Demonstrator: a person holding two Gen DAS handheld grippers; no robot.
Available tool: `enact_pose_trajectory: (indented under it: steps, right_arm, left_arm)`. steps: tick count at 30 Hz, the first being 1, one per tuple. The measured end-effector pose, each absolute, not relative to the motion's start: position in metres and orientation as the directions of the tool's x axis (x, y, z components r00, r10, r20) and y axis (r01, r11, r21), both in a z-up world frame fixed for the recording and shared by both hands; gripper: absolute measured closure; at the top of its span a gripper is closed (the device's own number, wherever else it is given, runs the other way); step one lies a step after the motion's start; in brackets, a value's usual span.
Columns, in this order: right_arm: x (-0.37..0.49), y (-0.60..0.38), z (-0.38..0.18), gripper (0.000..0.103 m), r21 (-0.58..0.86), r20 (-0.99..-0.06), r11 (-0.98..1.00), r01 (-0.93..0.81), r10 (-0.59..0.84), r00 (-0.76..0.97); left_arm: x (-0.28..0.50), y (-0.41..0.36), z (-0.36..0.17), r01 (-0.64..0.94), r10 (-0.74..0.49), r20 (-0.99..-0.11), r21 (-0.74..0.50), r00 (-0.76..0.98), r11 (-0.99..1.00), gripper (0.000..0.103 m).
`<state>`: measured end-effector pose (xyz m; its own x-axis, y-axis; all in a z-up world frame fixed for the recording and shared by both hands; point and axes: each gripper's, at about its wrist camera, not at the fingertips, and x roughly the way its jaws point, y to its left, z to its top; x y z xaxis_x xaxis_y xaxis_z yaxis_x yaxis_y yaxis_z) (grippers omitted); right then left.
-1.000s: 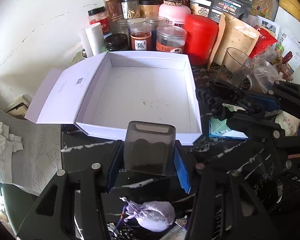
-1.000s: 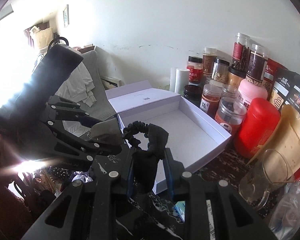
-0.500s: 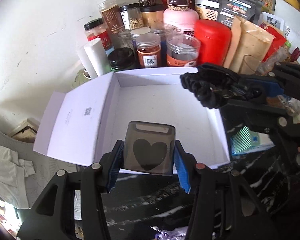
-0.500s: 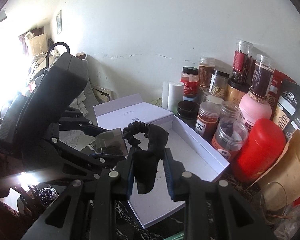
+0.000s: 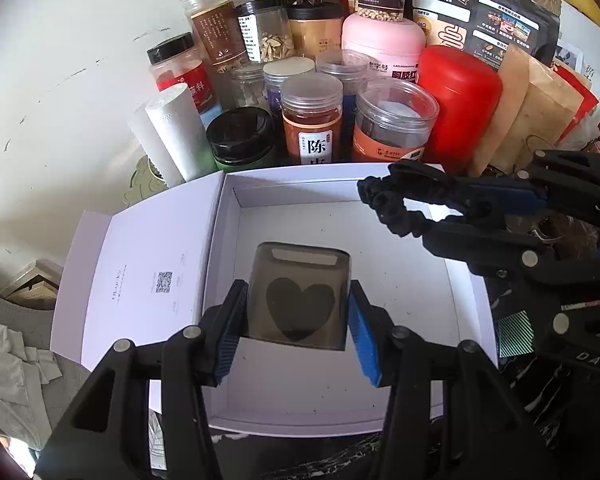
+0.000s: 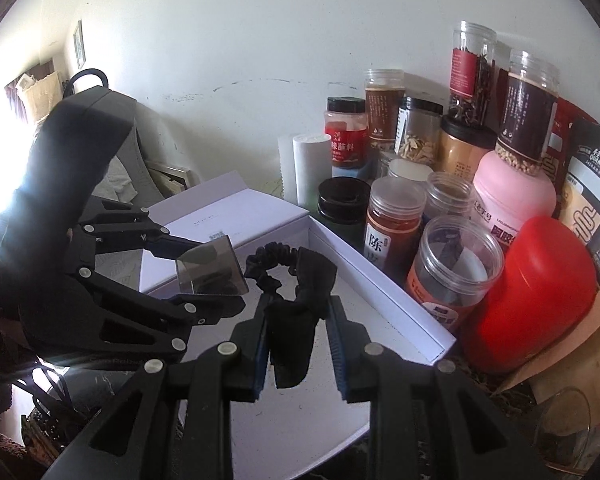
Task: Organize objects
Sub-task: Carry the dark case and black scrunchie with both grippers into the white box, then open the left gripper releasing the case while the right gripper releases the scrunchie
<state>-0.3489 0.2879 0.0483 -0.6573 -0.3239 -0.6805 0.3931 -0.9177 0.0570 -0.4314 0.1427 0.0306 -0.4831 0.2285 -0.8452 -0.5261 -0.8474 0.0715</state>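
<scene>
While both loads are held above the open white box [image 5: 464,300], nothing has yet been set down inside it. A smoky translucent case with a dark heart [image 5: 300,300] is pinched on its two sides between the blue pads of the left gripper [image 5: 296,320], so that its flat face is presented to the camera and its lower end is left free to meet the box floor. A black scrunchie [image 6: 288,280] is nipped by the right gripper [image 6: 298,344], whose jaws are pressed nearly together on the soft fabric; the loop is left standing beyond the tips and a tail hangs below. In the left wrist view the scrunchie is seen over the far right corner of the box, well apart from the case, which is held nearer the middle. This spacing is judged to be deliberate, so that each item can be lowered without the two tools fouling each other.

The box floor is bare, and ample room is offered on every side of the case. The hinged lid [image 5: 140,276] lies flat to the left and poses no obstruction. The far wall is closely backed by crowded jars [image 5: 312,120] and a red canister [image 5: 464,104], so little clearance is left beyond that rim, and a descent kept inside the walls is judged safest.
</scene>
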Motion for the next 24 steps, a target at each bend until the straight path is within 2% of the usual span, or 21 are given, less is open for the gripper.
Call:
enact_pose_trajectory:
  steps: [3, 12, 24]
  right_arm:
    - [-0.362, 0.290, 0.038, 0.077, 0.054, -0.705, -0.921, 0.385, -0.308, -0.639]
    - [-0.387, 0.291, 0.010, 0.077, 0.050, -0.770, -0.934, 0.352, -0.261, -0.582]
    - [-0.400, 0.294, -0.006, 0.077, 0.045, -0.815, -0.952, 0.304, -0.211, -0.539]
  left_arm:
    - [-0.444, 0.146, 0.018, -0.526, 0.205, -0.846, 0.101, -0.492, -0.845, 0.056]
    - [-0.476, 0.159, -0.023, -0.543, 0.195, -0.886, 0.074, -0.421, -0.837, 0.056]
    - [-0.496, 0.170, -0.049, -0.522, 0.189, -0.910, 0.035, -0.369, -0.852, 0.055]
